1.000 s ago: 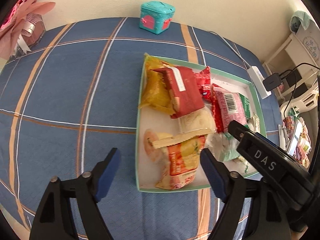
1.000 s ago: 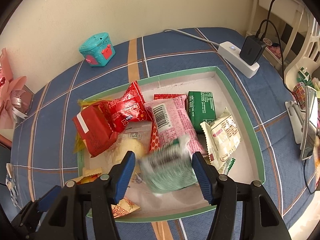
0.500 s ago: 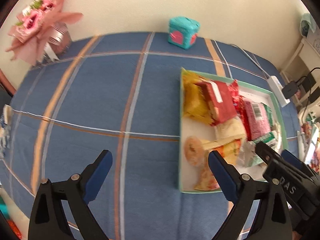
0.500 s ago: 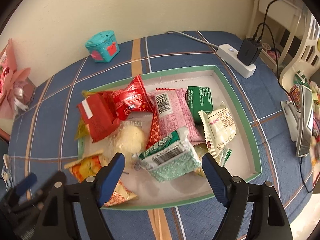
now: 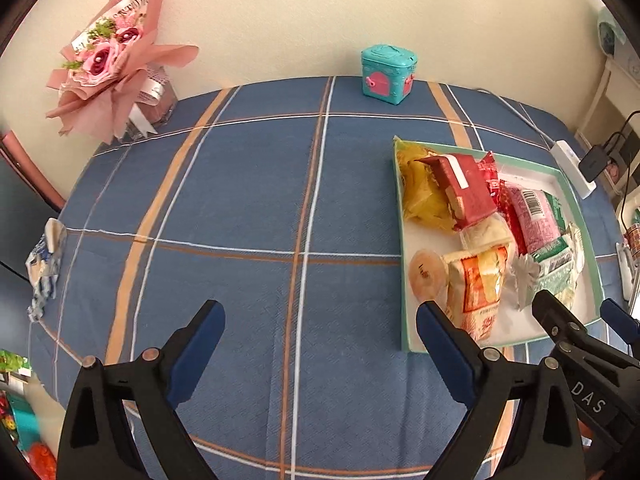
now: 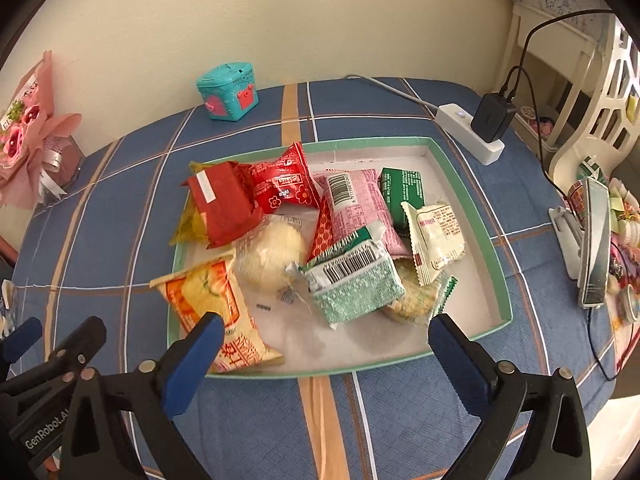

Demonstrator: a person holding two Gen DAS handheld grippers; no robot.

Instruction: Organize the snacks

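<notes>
Snacks [image 6: 352, 280] in tray [image 6: 472, 168], beyond gaping right claw [image 6: 324, 338]

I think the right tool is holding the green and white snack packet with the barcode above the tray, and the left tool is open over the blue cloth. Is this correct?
Not quite. The right tool holds nothing: its jaws, which have just been opening, stand wide, and the green and white snack packet lies in the tray, as the right wrist view shows. The left tool is indeed open over the blue cloth.

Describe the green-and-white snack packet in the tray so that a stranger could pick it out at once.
Find the shallow green-rimmed tray on the blue plaid tablecloth. Near its middle, a green-and-white packet lies on top of the pile, right of a pale round bun. Unlike the dark green packet behind, it shows a large barcode on white.
</notes>
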